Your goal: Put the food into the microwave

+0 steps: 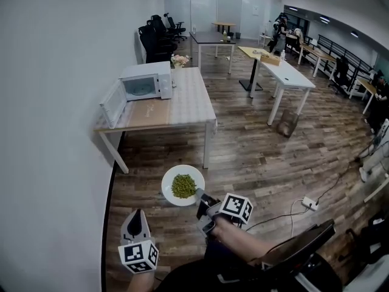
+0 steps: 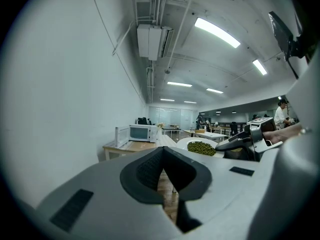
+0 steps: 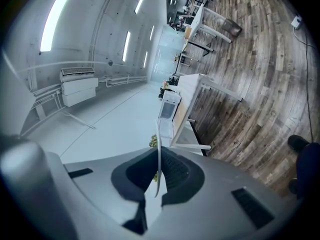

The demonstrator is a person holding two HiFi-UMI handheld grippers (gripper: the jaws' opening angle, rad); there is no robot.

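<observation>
Nearest, the left tongs (image 1: 135,214) point ahead with their tips pressed together on nothing, close beside the plain white wall (image 1: 55,132) that runs down the left of the room. Just to their right, the right tongs (image 1: 199,194) pinch the near right rim of a round white plate (image 1: 170,176). The plate is held level above the floor, with a heap of small green food (image 1: 183,185) at its middle. In the right gripper view the plate shows edge-on between the closed pads.

Below is a wood-plank floor (image 1: 255,157) of mixed brown boards. A white power strip (image 1: 310,203) lies on it at the near right, with cables trailing from it.

Further on, against the wall, stands a light tabletop (image 1: 188,99) on white legs. A white microwave (image 1: 149,81) sits at its far left corner. The microwave's door (image 1: 113,104) is swung wide open toward the near side, and the cavity is open to view. A small bunch of flowers (image 1: 180,59) stands just behind the microwave.

Beyond are black office chairs (image 1: 155,35) along the wall, a dark table (image 1: 209,37), and to the right a long white table (image 1: 285,75) with a brown box (image 1: 287,123) on the floor by its leg. Glass partitions close off the far end, and strip lights run along the ceiling.
</observation>
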